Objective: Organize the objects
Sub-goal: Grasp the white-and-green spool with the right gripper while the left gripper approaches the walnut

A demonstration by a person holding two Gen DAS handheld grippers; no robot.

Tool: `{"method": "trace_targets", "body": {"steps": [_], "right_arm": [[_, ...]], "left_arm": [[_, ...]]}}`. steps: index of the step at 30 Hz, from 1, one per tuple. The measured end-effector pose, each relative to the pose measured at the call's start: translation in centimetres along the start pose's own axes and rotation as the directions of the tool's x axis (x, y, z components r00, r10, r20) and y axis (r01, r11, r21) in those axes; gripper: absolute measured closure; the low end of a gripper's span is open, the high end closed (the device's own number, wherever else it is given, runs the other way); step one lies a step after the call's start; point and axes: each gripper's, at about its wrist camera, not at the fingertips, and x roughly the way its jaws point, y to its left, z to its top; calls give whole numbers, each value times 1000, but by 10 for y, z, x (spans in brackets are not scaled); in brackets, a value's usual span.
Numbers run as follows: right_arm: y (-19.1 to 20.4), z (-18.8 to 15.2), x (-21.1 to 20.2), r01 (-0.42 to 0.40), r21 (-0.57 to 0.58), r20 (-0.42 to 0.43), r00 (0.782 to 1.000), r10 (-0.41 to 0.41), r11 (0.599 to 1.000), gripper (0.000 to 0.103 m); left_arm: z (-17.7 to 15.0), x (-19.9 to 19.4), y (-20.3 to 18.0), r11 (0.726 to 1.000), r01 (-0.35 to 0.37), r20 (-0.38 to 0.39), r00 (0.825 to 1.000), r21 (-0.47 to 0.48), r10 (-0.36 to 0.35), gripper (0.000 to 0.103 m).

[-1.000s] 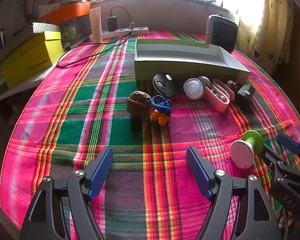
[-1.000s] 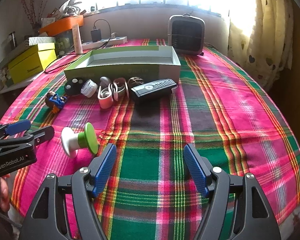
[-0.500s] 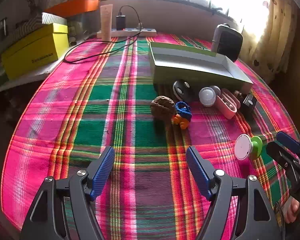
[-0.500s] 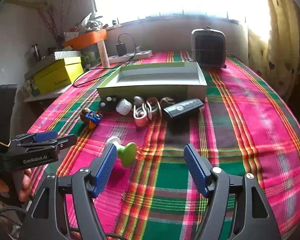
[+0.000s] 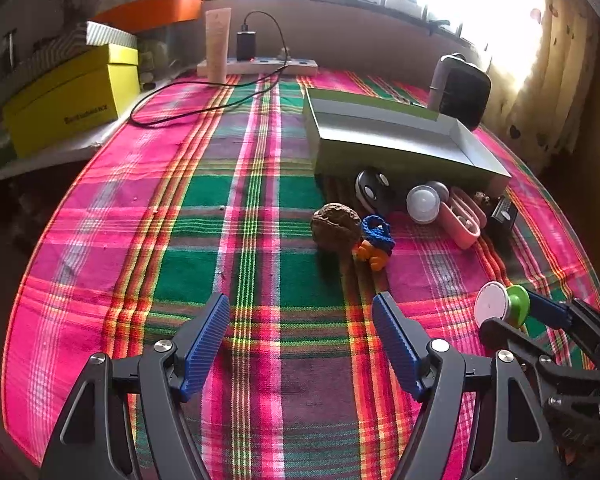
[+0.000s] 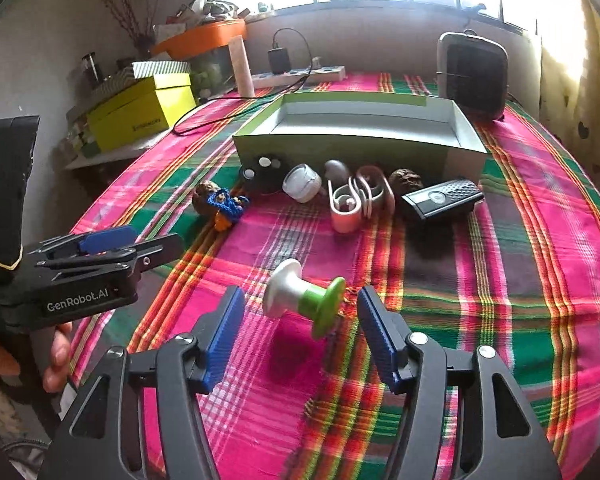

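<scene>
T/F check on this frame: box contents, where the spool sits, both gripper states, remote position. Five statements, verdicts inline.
1. The green-sided box has nothing visible inside it. True.
2. The white and green spool lies on the cloth between the open fingers of the right gripper. True; its jaws have just been closing, but neither pad presses on it yet.
3. The left gripper is shut on the walnut. False; it is open with only cloth between its fingers, and the walnut lies farther ahead.
4. The black remote is in the box. False; it lies on the cloth in front of the box's right end.
5. The crochet toy lies beside the walnut. True.
</scene>
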Motion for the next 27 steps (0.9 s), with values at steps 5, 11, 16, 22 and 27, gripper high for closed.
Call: {"method": "trace_targets", "body": {"steps": [5, 11, 16, 22, 27], "right_arm": [[-5, 2, 4, 27, 45, -17, 1000, -26, 999, 57], [-9, 6, 5, 48, 55, -10, 999, -47, 997, 63], [-10, 8, 7, 68, 34, -2, 998, -68, 997, 68], [-13, 13, 11, 64, 33, 0, 998, -64, 997, 68], [-14, 18, 15, 62, 28, -4, 998, -62, 998, 68]], "left_arm": [[3, 6, 0, 1000, 0, -8, 1000, 0, 0, 29], [10, 11, -1, 1000, 5, -13, 1000, 0, -5, 29], [17, 15, -3, 1000, 18, -12, 1000, 8, -18, 29], [26, 23, -2, 1000, 22, -9, 1000, 13, -22, 30], [33, 30, -3, 1000, 7, -13, 1000, 20, -7, 31]]}}
